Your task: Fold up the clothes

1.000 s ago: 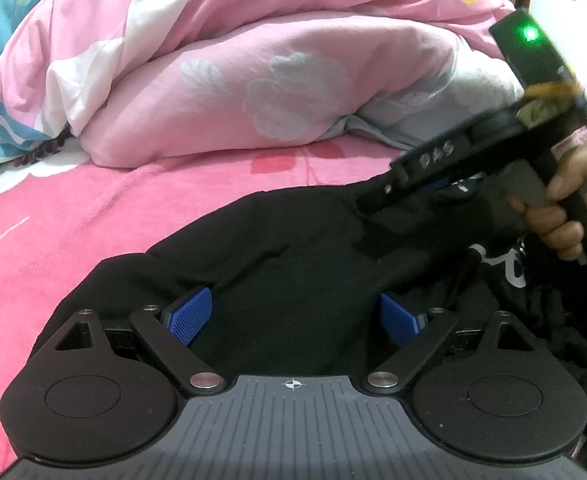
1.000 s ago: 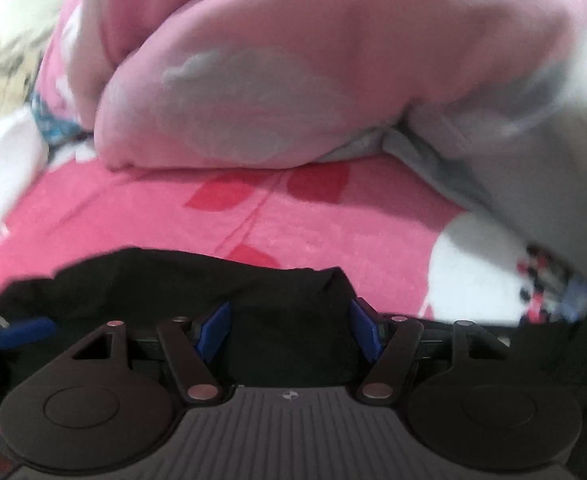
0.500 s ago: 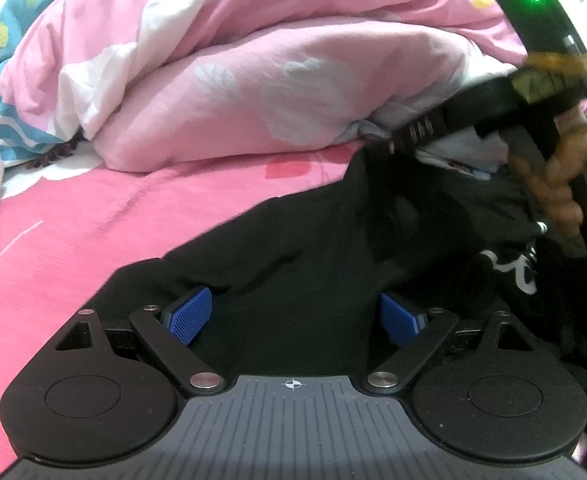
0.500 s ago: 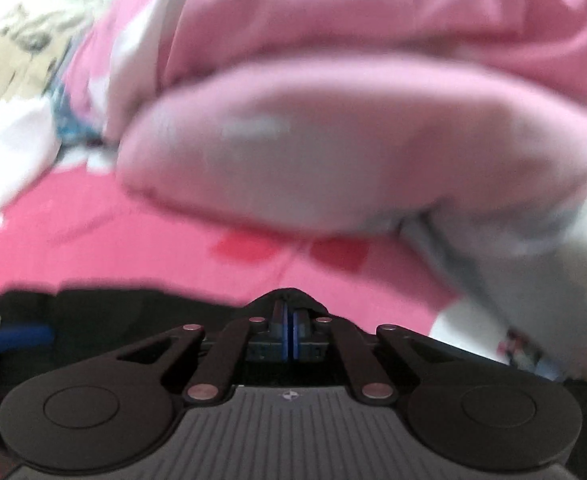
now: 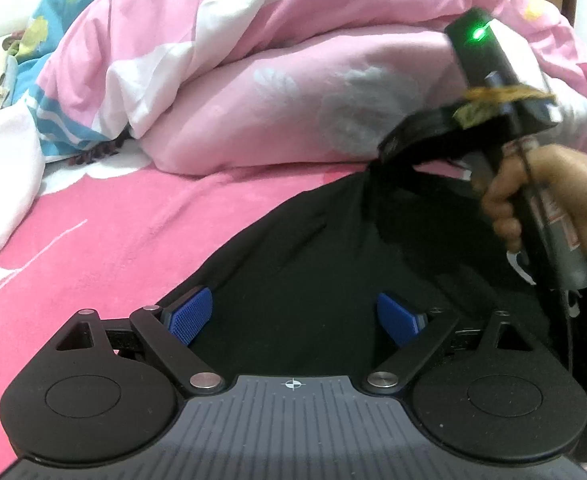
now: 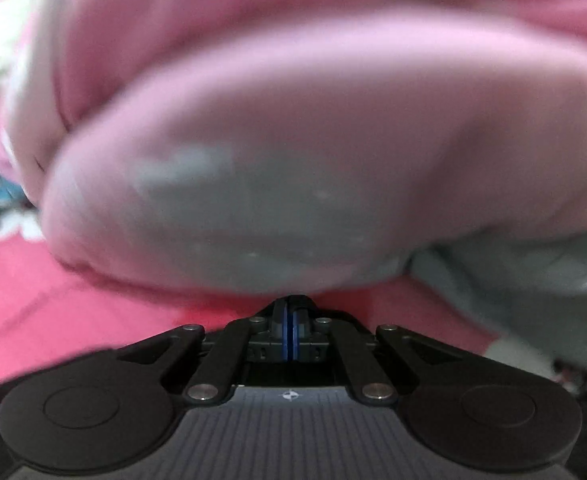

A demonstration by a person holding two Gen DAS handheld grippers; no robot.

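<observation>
My right wrist view is blurred; the pink duvet fills it, and I can't see any cloth between the pressed-together blue pads. From the left camera, my right gripper pinches a raised peak of the black garment, which lies on the pink bedsheet. A hand grips its handle. My left gripper hovers spread wide over the garment, angled down.

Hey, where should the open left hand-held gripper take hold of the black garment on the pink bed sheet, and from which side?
Probably the black fabric garment's near-left hem edge, where it meets the pink bed sheet. That edge lies flat and exposed just beyond the left hand-held gripper, so coming in low from the left should slip one finger under. The right hand-held gripper already pinches the far edge.
</observation>
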